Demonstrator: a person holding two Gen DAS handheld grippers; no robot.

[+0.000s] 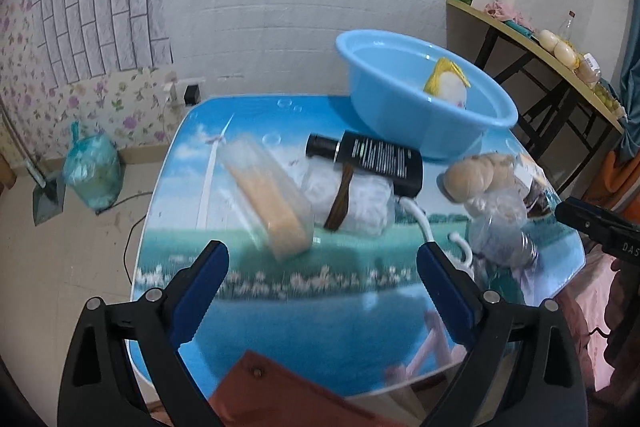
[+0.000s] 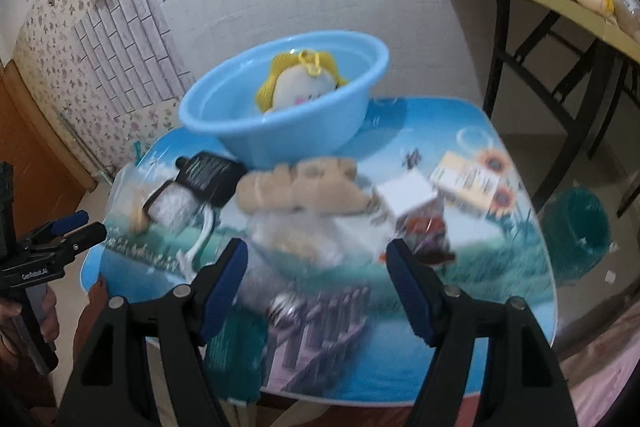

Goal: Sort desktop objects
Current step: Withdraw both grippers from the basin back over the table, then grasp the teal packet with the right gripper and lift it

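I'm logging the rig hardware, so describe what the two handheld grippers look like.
Both match: the left gripper and right gripper have black triangular arms with cut-out windows, silver round pivot bolts, and blue ribbed pads lining the jaws. Seen from the right wrist view, the left unit carries white lettering on its black body, too blurred to read for certain. No cables or sleeves show.

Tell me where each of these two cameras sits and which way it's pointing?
Left wrist: rides the open left gripper, above the table's near edge, facing the wall; its own fingers show, the right gripper pokes in.
Right wrist: rides the open right gripper, facing the same way; the left gripper shows.
Shared: blue basin with doll, black bottle.
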